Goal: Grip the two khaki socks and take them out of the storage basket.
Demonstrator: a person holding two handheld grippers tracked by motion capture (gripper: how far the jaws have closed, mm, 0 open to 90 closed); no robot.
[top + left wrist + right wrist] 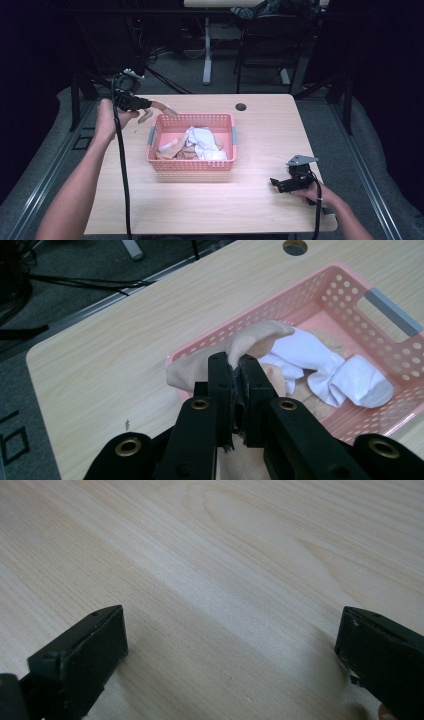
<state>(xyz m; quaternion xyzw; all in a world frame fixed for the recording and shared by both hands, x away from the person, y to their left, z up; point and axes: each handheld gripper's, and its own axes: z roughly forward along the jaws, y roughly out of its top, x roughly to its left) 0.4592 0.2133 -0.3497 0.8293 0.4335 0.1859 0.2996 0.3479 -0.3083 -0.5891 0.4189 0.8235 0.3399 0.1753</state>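
A person's left gripper (235, 390) pinches a beige sock (250, 337) above the pink basket's (192, 165) left corner, mid-removal; the right gripper (280, 184) rests spread on the table (260, 130). Next, likely carrying the sock clear and releasing

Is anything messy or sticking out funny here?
Yes. A beige sock pinched in the left gripper hangs over the pink basket's left rim, half outside. Inside, the white socks and beige ones lie in a crumpled heap, not folded or paired.
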